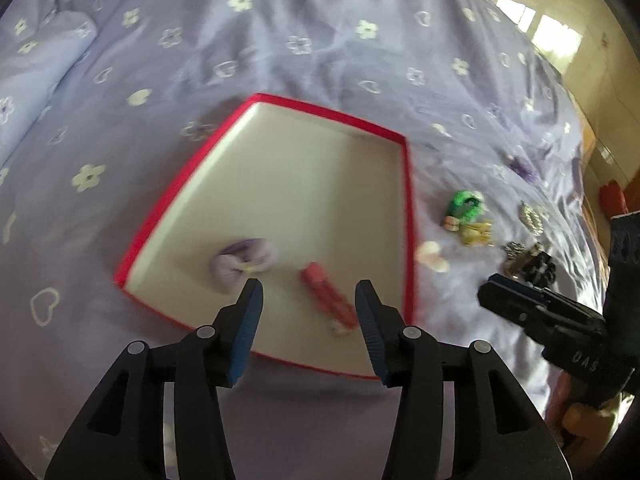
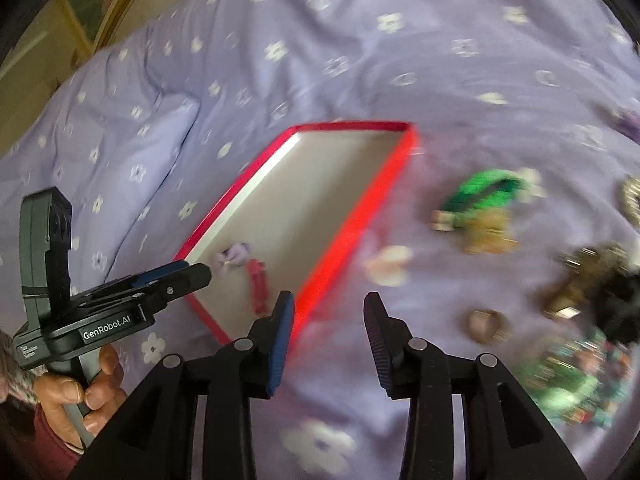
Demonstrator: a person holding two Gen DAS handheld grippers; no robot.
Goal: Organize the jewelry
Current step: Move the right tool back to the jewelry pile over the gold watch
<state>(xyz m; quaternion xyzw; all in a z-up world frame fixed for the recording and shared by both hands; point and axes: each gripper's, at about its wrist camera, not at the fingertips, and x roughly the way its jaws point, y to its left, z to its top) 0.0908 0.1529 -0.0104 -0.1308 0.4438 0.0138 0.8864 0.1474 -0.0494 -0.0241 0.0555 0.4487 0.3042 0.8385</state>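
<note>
1. On the bed (image 1: 280,40), spread with a lilac floral cover, a shallow red-edged tray (image 1: 408,216) lay flat. Two pieces rested inside it near its near edge: a lilac bow (image 1: 242,264) and a red clip (image 1: 326,294), apart from each other.
2. The left tongs (image 1: 308,296) hung over the tray's near end, jaws parted, nothing between them; the red clip lay below the gap on the tray floor, untouched.
3. The right tongs (image 2: 330,308) stood over bare bedcover just outside the tray's right rim, jaws likewise parted and empty.
4. Unsorted jewellery remained on the cover to the right of the tray: a pale shell-like piece (image 2: 390,266) nearest the rim, a green band (image 2: 480,194), a gold piece (image 2: 488,230), a ring (image 2: 488,326), a dark cluster (image 2: 592,280) and beads (image 2: 576,384). Motion blur prevented finer identification.
5. Judgement: the step in hand appeared to be the interval following a deposit, both tools free. The next move would call for carrying one pair of tongs to a loose piece, likely the pale one or the ring, closing squarely on it, and lifting it over the rim.
</note>
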